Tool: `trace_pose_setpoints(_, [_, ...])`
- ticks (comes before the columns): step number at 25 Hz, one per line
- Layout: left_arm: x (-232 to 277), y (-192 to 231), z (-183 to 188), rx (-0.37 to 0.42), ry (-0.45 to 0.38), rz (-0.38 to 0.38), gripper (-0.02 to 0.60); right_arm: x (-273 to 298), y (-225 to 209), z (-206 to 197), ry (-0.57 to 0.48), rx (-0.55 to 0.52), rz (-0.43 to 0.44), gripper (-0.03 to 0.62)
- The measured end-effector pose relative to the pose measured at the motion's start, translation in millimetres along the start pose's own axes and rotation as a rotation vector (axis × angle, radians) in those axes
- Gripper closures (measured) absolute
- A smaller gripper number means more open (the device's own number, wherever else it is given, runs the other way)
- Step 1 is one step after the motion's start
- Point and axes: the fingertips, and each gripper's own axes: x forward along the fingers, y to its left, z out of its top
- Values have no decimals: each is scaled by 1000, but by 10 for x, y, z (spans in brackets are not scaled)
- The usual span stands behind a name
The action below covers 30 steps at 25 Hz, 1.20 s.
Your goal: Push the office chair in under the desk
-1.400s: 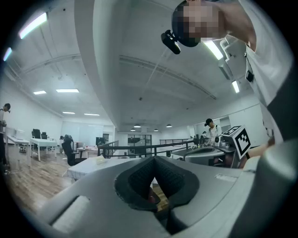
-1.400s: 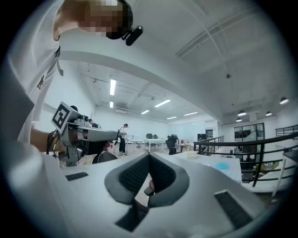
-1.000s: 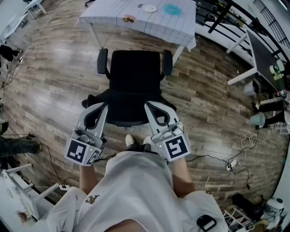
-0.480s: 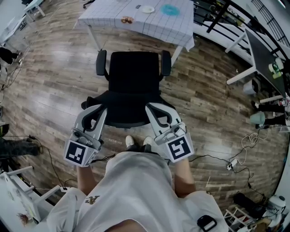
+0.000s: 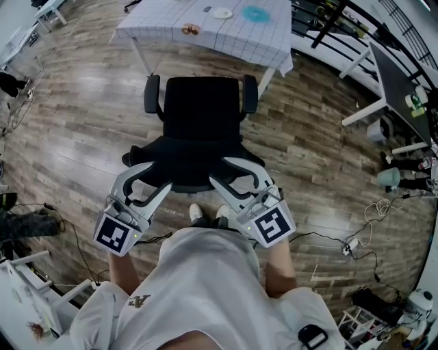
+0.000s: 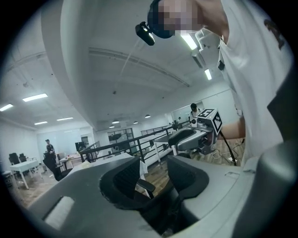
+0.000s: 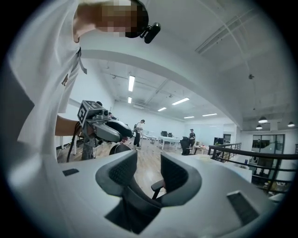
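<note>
The black office chair point(image 5: 205, 109) stands in front of me with its seat facing the desk point(image 5: 239, 37), which wears a white gridded cloth. Its backrest point(image 5: 195, 157) is nearest me. My left gripper point(image 5: 161, 174) is at the backrest's left part and my right gripper point(image 5: 220, 169) at its right part. Both sets of jaws have just been opening and now stand apart. In the left gripper view the left gripper point(image 6: 151, 174) has the dark backrest edge low in its gap and an armrest point(image 6: 144, 186) beyond. The right gripper point(image 7: 149, 174) shows the same; no pad presses.
A white plate point(image 5: 221, 12) and a blue dish point(image 5: 260, 14) lie on the desk. More desks point(image 5: 390, 75) and a black railing point(image 5: 328, 20) stand at the right. Cables point(image 5: 356, 239) trail over the wooden floor. My feet point(image 5: 205, 212) are just behind the chair.
Both grippers' jaws were shut against the backrest and now stand open. The left gripper has rolled a little. The chair and my hands have hardly shifted.
</note>
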Motion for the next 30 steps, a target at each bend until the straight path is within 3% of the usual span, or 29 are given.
trace_pose_setpoints(5, [-49,-84,-89,23,48,-66,353,6,120,22,-12,-47,71,431])
trace_pose_setpoints(7, [-49,-105,-103,42,57,-93,334,21,171,11,-6,-66,106,379])
trace_pose_setpoints(14, [-55,-135,-182,100,107,-147,284,60,256,-27,38,-94,150,379])
trace_pose_setpoints(17, [-72,-143,-256,112,132,-152,267,66,313,-66,57,-103,166,369])
trace_pose_setpoints(18, [-72,-145,-283,120,142,-154,264,68,335,-86,67,-108,174,335])
trace_pose_setpoints(25, [-24,-171,-467,174,182,-173,245,89,402,-215,142,-163,195,332])
trace_pose_setpoints(26, [-12,-174,-491,181,187,-176,242,100,411,-238,152,-172,199,300])
trace_pose_setpoints(30, [36,-174,-553,208,209,-171,239,136,417,-320,190,-205,191,295])
